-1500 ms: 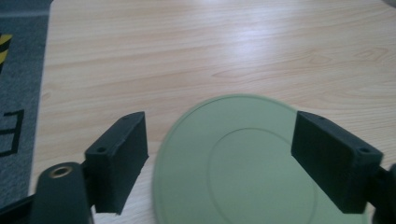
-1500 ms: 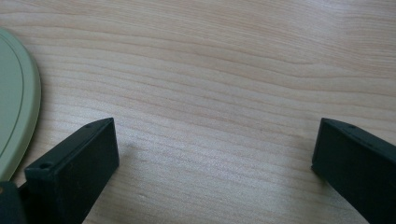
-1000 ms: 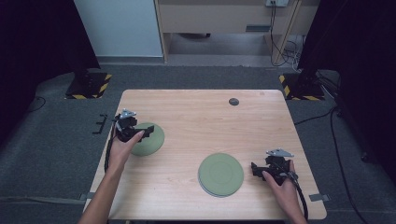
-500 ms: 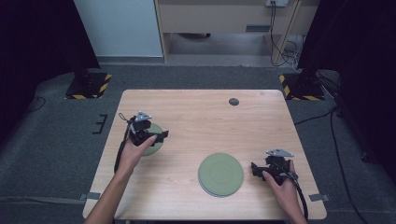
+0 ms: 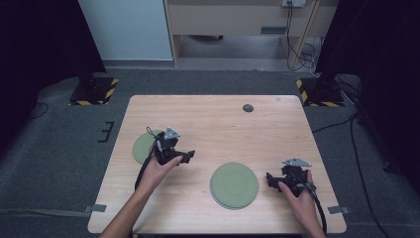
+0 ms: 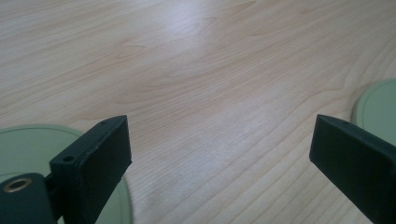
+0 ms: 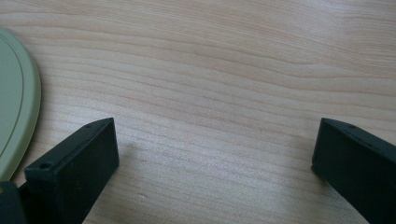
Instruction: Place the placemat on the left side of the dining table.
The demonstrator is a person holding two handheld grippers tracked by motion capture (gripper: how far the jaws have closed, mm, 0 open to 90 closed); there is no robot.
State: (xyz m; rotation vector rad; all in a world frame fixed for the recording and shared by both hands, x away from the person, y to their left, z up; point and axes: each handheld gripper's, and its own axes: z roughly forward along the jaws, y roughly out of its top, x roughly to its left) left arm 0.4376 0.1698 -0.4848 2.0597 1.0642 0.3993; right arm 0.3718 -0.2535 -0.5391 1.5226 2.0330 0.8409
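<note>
A small green plate [image 5: 142, 147] lies at the table's left, and a larger green plate [image 5: 234, 185] sits near the front middle. My left gripper [image 5: 189, 156] hovers just right of the small plate, pointing toward the table's middle. In the left gripper view it [image 6: 219, 125] is open over bare wood, with the small plate [image 6: 28, 144] at lower left and the larger plate [image 6: 380, 107] at the right edge. My right gripper [image 5: 270, 179] rests just right of the larger plate, pointing at it. It [image 7: 217, 123] is open with nothing between its jaws, the plate's rim [image 7: 14, 102] to the left.
A small dark disc [image 5: 247, 107] lies near the far edge of the wooden table [image 5: 213, 124]. Grey carpet surrounds the table, with black stands at both far corners.
My left gripper has moved right and toward the near side, from over the small plate's left side to past its right edge. The right gripper and both plates stay put.
</note>
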